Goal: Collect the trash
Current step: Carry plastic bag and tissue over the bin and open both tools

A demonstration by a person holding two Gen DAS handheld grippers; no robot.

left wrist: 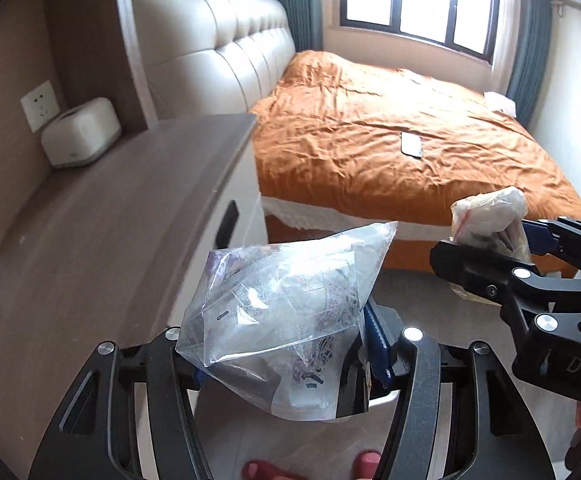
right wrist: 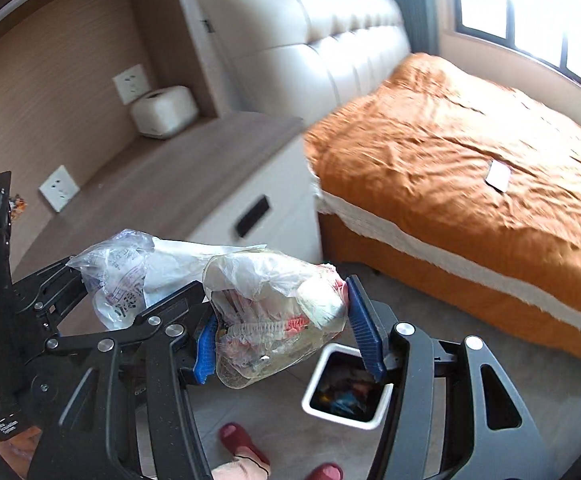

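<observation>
In the left wrist view my left gripper (left wrist: 286,360) is shut on a clear printed plastic bag (left wrist: 290,300), which bulges up between its blue pads. To its right, my right gripper (left wrist: 490,240) is shut on a crumpled plastic trash bundle (left wrist: 490,212). The right wrist view shows that same bundle (right wrist: 278,312) squeezed between the right gripper's (right wrist: 286,336) blue pads. Beside it on the left, the left gripper (right wrist: 130,292) holds its clear bag (right wrist: 118,280). A white trash bin (right wrist: 314,380), with rubbish inside, stands on the floor just below and right of the bundle.
A bed with an orange cover (left wrist: 390,128) fills the right side, with a phone (left wrist: 411,145) lying on it. A long wood-topped cabinet (left wrist: 102,220) runs along the left wall and carries a white tissue box (left wrist: 80,132). A person's feet in red slippers (right wrist: 242,444) stand on the floor.
</observation>
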